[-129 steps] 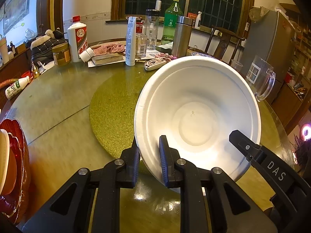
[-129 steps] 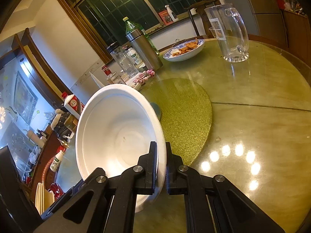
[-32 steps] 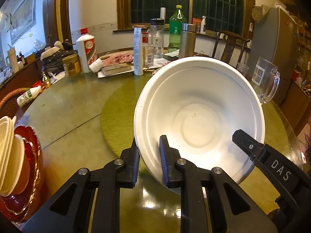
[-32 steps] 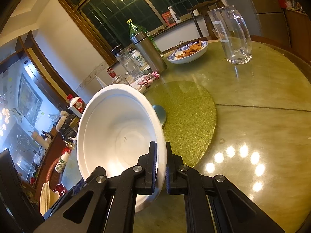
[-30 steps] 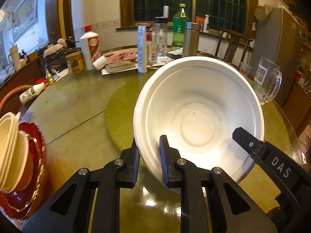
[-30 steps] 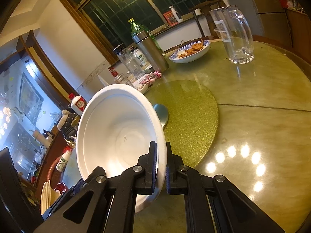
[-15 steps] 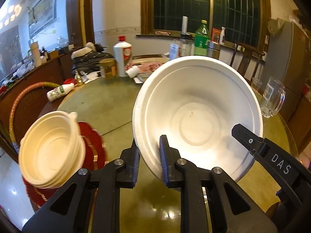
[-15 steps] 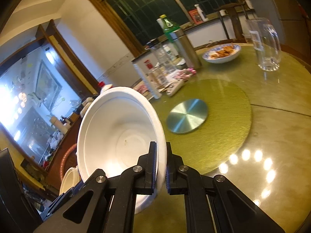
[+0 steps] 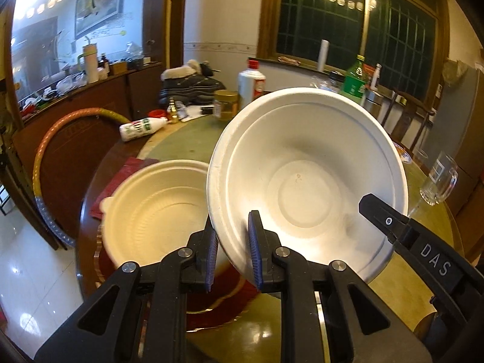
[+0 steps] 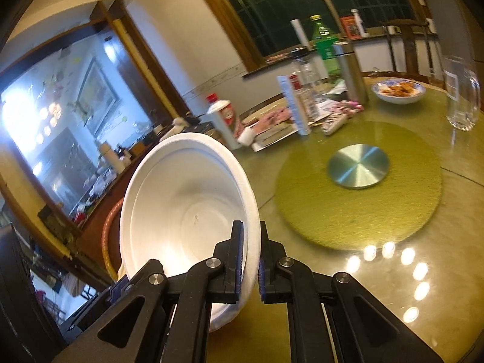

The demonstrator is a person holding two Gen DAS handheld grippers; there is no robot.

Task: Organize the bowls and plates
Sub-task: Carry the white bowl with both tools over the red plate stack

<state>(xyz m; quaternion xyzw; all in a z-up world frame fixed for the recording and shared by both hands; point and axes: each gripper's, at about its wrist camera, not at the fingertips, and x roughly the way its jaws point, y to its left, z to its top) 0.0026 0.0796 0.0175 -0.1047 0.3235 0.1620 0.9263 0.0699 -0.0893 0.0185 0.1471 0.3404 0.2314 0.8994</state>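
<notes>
The large bowl (image 9: 305, 181) is held tilted above the near part of the round table (image 10: 402, 287), its left rim between the fingers of the left gripper (image 9: 233, 251) and its right rim between those of the right gripper (image 10: 249, 263). Just left of it, partly behind its rim, a stack of bowls (image 9: 154, 211) sits on plates (image 9: 211, 302) at the table's left edge. Further in lies the round mat (image 10: 357, 211) with a metal disc (image 10: 358, 165) on it. Bottles (image 10: 325, 45) and a dish of food (image 10: 399, 90) stand at the far side, a glass jug (image 10: 461, 103) far right.

Tilted white bowl (image 9: 305, 181) beside cream bowl stack (image 9: 157, 208)
</notes>
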